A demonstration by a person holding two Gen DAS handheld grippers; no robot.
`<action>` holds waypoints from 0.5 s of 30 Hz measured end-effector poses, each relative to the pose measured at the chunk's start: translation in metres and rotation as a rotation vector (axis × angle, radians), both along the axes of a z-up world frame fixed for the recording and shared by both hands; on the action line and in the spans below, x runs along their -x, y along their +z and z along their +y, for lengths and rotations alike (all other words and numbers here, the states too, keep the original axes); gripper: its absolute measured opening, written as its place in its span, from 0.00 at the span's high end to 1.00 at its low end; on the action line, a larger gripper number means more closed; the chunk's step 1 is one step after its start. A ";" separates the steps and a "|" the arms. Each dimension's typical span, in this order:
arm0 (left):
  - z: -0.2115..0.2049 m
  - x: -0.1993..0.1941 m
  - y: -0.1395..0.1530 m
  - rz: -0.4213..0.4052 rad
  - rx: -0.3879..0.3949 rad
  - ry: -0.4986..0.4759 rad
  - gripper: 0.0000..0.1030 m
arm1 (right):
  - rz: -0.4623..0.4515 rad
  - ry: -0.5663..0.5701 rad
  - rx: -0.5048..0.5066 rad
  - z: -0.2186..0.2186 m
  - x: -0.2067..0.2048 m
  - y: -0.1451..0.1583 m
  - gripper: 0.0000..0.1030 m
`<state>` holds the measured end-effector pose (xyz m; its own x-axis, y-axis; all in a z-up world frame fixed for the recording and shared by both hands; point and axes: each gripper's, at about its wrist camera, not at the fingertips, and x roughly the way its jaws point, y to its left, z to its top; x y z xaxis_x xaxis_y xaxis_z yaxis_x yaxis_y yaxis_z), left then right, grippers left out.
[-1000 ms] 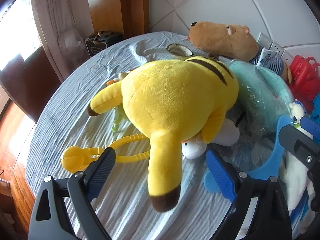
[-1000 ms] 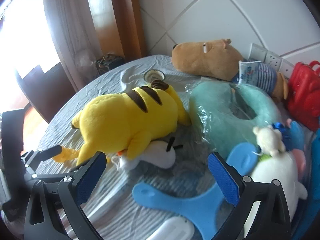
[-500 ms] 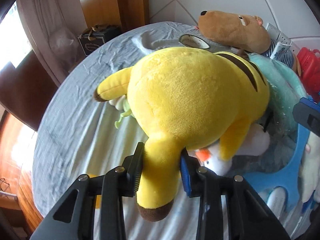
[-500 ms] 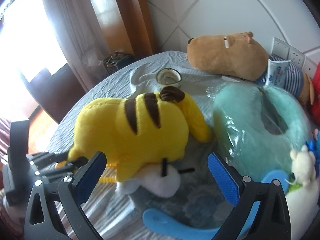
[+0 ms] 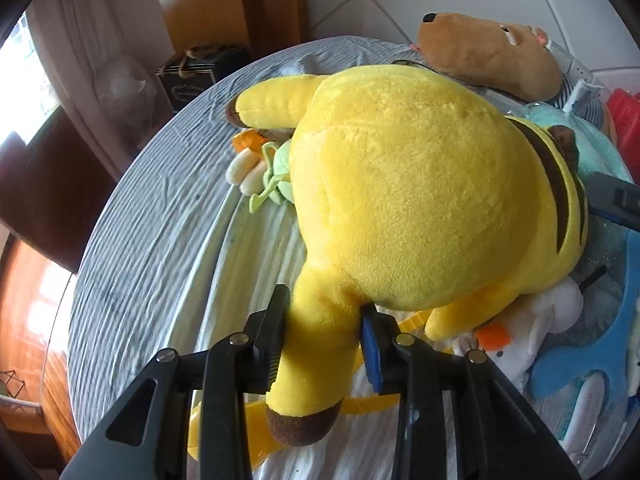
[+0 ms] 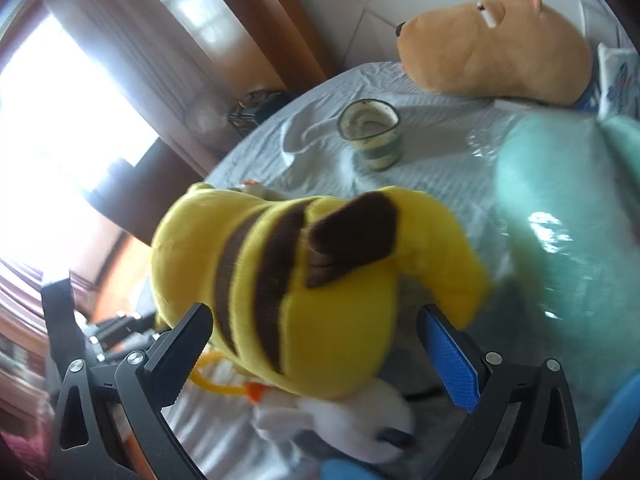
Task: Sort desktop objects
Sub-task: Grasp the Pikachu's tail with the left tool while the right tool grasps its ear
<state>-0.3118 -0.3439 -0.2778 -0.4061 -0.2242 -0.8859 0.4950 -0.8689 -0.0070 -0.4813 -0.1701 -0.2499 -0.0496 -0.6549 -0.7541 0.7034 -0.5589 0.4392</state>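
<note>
In the left wrist view, the left gripper [image 5: 322,334] has just been closing, and its fingers [image 5: 274,338] now pinch the brown-tipped limb of the yellow plush [image 5: 420,208] from both sides. The plush lies belly down on the round bench [image 5: 132,248], which is covered with a grey striped cloth. Its big yellow body fills the middle of the picture, with dark stripes across the far side. Tucked under its left edge sit a small green toy [image 5: 276,176] and an orange and cream one just beside it. A white plush with an orange beak [image 5: 532,328] lies under its right flank, touching it, and a blue plastic piece [image 5: 580,356] lies further right. A brown capybara plush [image 5: 492,56] rests at the far edge of the bench by the tiled wall.

In the right wrist view, the right gripper [image 6: 312,352] hangs with its fingers [image 6: 452,364] spread wide, one on each side of the yellow plush's [image 6: 332,320] striped back, neither pad pressing on it. The white plush [image 6: 344,416] lies beneath it. A striped glass cup [image 6: 372,136] stands upright on the cloth beyond. A mint-green cushion in clear wrap [image 6: 560,220] lies to the right, and the capybara plush [image 6: 496,48] beyond it.
</note>
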 end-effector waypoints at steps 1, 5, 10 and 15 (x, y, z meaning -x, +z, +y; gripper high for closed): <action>-0.001 0.000 0.001 0.001 -0.010 -0.013 0.68 | -0.001 -0.003 0.000 -0.003 0.002 -0.001 0.00; -0.003 -0.005 0.007 0.001 -0.050 -0.078 0.68 | 0.006 -0.030 0.006 -0.009 0.008 -0.002 0.00; 0.005 -0.016 0.014 0.000 -0.022 -0.121 0.31 | 0.003 -0.068 0.018 -0.006 0.012 0.006 0.00; 0.001 -0.009 0.007 0.014 -0.025 -0.070 0.29 | -0.019 -0.117 0.011 -0.008 0.017 0.004 0.15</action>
